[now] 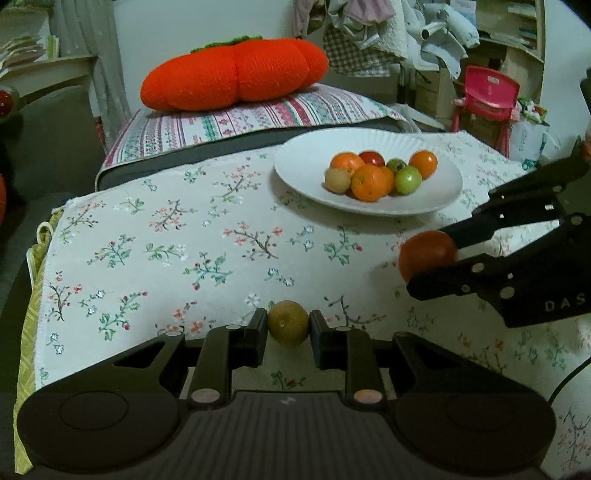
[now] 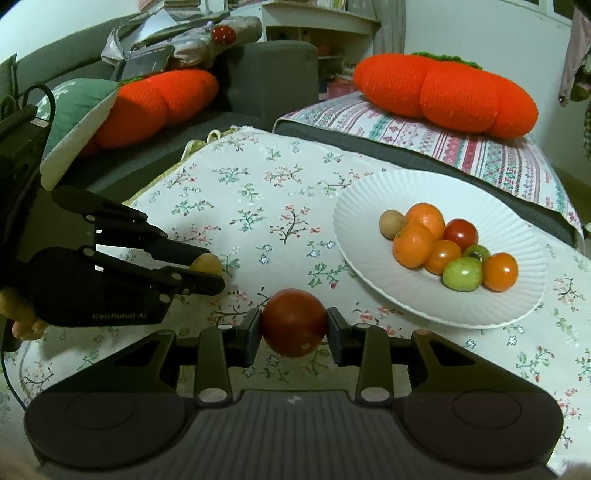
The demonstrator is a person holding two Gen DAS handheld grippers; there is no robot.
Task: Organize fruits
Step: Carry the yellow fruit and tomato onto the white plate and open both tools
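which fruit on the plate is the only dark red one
The red tomato at the back of the pile on the white plate; the others are orange, green or tan.

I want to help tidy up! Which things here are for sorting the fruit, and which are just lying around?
For the job:
- white plate of fruit
- red tomato in the right gripper
- brownish fruit in the left gripper

Just lying about:
- orange pumpkin cushions
- pink chair
- hanging clothes
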